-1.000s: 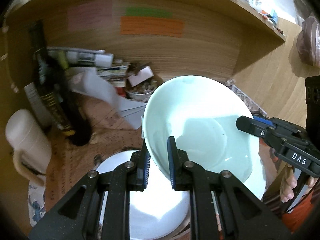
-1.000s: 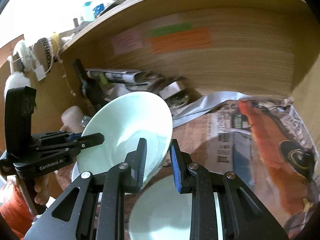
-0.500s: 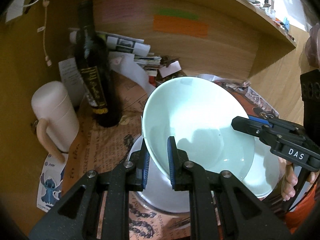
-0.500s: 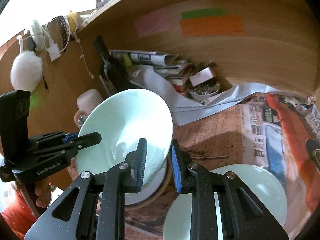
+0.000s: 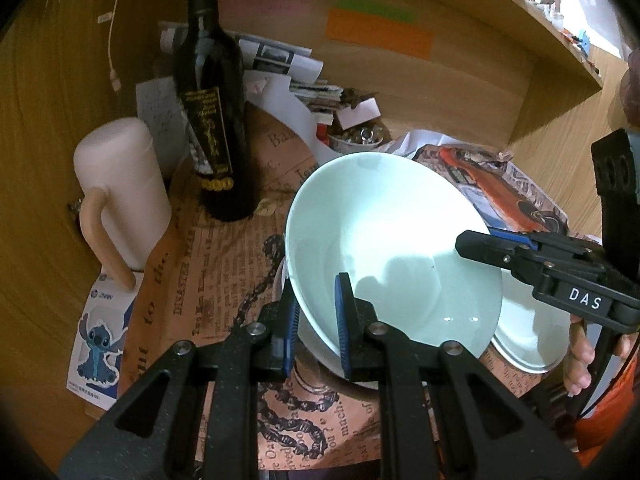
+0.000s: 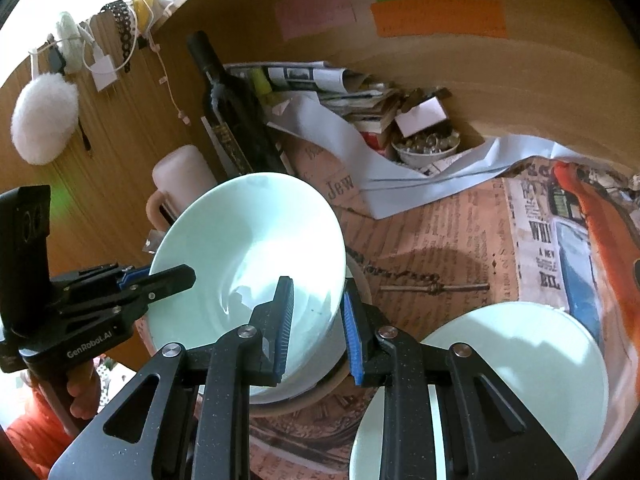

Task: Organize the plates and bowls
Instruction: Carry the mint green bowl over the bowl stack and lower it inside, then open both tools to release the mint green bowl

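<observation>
Both grippers grip one pale green bowl (image 5: 384, 248) by opposite rims; the left gripper (image 5: 318, 320) has its jaws clamped on the near rim, the right gripper (image 6: 316, 320) likewise. The tilted bowl hangs just above a white dish (image 6: 296, 376); a second plate (image 6: 520, 360) lies on the desk right of the right jaws.

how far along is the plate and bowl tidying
Midway. Both hand-held grippers, left and right, pinch opposite rims of the pale green bowl, tilted above the white dish beneath it. The second pale bowl sits alone on the newspaper, not yet stacked.
</observation>
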